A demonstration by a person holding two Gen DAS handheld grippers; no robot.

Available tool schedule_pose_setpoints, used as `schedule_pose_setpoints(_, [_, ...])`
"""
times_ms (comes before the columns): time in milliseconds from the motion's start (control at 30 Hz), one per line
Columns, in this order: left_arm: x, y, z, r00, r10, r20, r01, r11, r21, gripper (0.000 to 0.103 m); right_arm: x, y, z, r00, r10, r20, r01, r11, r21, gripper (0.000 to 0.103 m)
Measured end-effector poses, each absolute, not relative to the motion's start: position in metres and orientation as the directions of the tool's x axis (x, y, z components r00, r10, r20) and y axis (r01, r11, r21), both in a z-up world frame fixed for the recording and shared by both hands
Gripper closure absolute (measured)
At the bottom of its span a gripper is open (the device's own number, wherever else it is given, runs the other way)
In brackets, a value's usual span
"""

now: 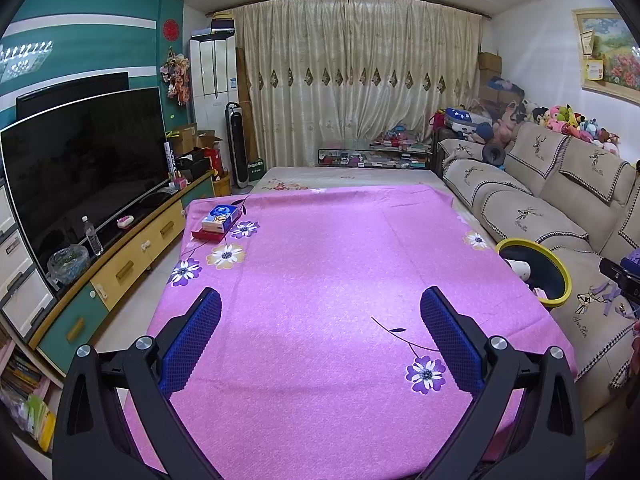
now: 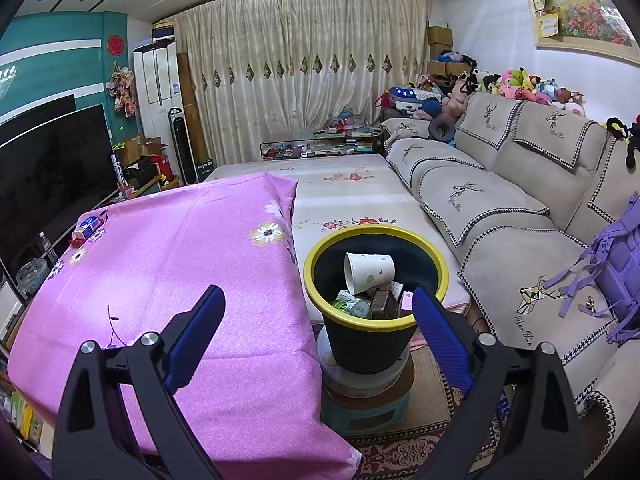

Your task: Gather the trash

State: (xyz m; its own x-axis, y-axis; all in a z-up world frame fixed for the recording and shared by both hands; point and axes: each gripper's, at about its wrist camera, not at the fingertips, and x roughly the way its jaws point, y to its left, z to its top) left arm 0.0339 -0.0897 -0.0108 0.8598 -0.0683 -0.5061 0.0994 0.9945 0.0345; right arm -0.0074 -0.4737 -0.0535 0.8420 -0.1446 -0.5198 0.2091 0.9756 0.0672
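Trash sits in the bin, beside the right edge of the pink-clothed surface; nothing loose shows on the cloth itself.

Largest to smallest, all placed against the bin:
- Sofa: just right of the bin, purple bag on its seat.
- Surface: left of the bin, its cloth hanging over the near edge. Bare apart from a tissue box on a red tray at the far-left corner, well apart from the bin.
- Bin: black, yellow rim, perched on a stack of round tubs over a green stool. Judged tippy; avoid side pushes.
- Paper cup: white, on its side on top of the heap, mouth toward the left rim.
- Brown box and a green-and-white wrapper: under the cup, near the front wall.

Right gripper: fingers apart, nothing between them, hovering over the bin's near-left rim. Left gripper: fingers apart, empty, over the middle of the surface; in its view the bin shows at the surface's right edge.

Handling judgement: contents look light. The cup is thin-walled and would crush under a hard squeeze; take it across the rim or lower body with light closure. The wrapper is soft and probably slippery; pinch a fold. The box is stiff; grip across its narrow faces.

Task judged nearly or fully done.
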Motion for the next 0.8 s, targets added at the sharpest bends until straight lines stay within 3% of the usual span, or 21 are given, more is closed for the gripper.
schedule_pose_setpoints(800, [0.0359, -0.0918, -0.0138, 0.856, -0.073, -0.512, 0.107, 0.994, 0.037, 0.005, -0.0058, -0.4745, -0.0565, 0.840, -0.139, -0.524, 0.208, 0.975, 0.075, 0.013])
